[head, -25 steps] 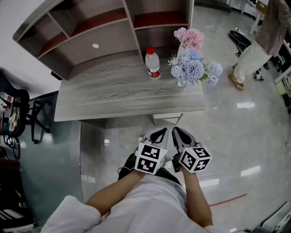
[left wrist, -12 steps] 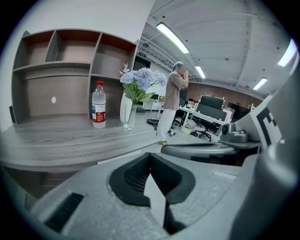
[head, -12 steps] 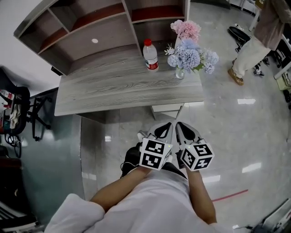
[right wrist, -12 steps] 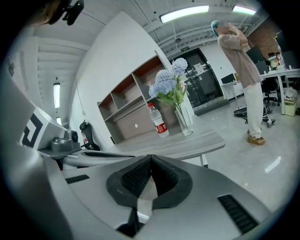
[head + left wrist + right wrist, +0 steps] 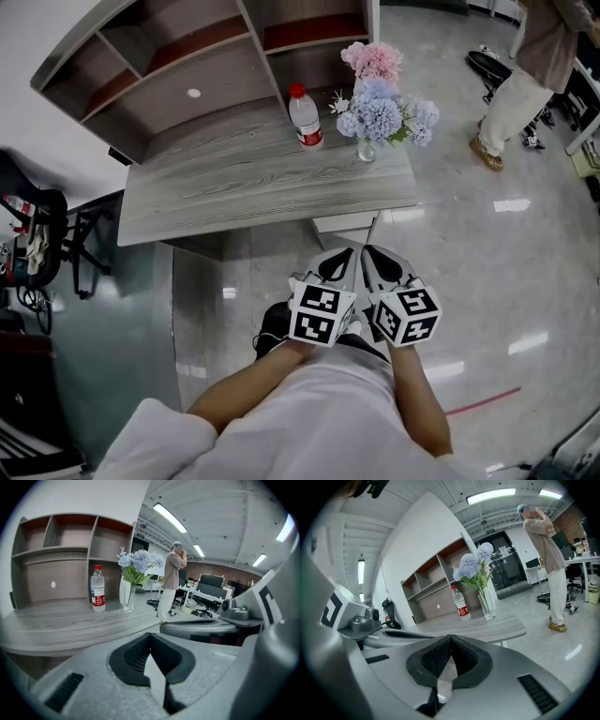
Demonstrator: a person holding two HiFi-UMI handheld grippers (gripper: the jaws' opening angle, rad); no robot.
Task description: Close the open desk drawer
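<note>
The grey wood desk (image 5: 262, 178) lies ahead of me. A pale drawer front (image 5: 343, 223) shows just past its front edge, near the right end; how far out it stands I cannot tell. My left gripper (image 5: 339, 265) and right gripper (image 5: 373, 262) hang side by side over the floor, short of that edge, touching nothing. Both are shut and hold nothing. In the left gripper view the black pads (image 5: 136, 656) meet at the tip, with the desk (image 5: 70, 625) beyond. The right gripper view shows its pads (image 5: 464, 660) together in the same way.
A water bottle (image 5: 306, 119) and a vase of blue and pink flowers (image 5: 375, 108) stand on the desk before an open shelf unit (image 5: 169, 66). A person (image 5: 525, 84) stands on the glossy floor at the far right. A black chair (image 5: 37, 234) is at the left.
Both grippers have risen a little in the view and stand closer together. The right one has rolled slightly. The jaws stay shut.
</note>
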